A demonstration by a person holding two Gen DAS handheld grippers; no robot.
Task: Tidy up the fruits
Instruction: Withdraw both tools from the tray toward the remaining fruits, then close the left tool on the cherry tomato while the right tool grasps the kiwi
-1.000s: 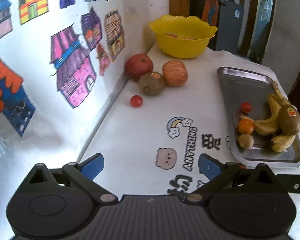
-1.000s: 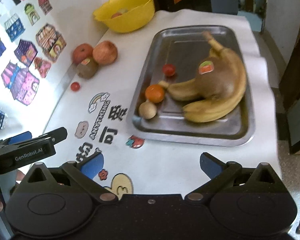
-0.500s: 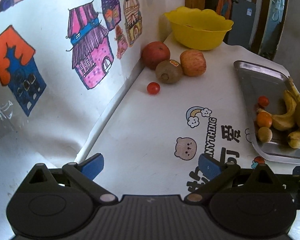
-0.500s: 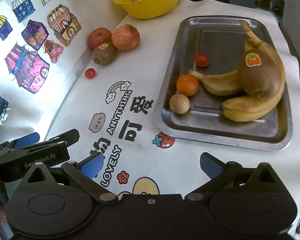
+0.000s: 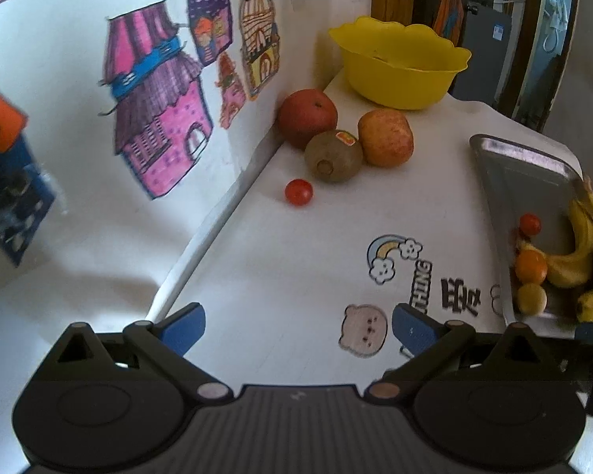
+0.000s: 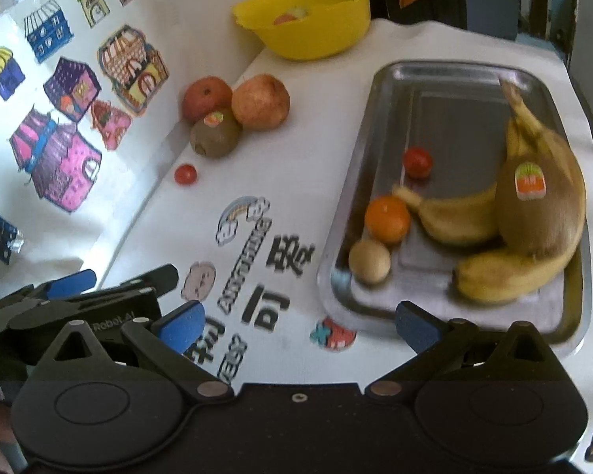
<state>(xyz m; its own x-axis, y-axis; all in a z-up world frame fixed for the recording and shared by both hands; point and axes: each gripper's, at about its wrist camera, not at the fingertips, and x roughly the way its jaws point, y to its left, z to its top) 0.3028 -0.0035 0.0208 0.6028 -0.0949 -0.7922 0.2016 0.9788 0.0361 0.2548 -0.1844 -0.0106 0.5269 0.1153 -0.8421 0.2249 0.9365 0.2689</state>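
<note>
A: Now the left gripper has swung closer to the loose fruit by the wall, hasn't it?
B: Yes, the cherry tomato, kiwi and two apples loom larger than a second ago. Its jaws stand wide apart, holding nothing.
A: And the right gripper?
B: Also gaping and empty, nearer the steel tray on the bench, where bananas already lie.
A: So the wall-side fruit looks like the next pick, I'd judge
</note>
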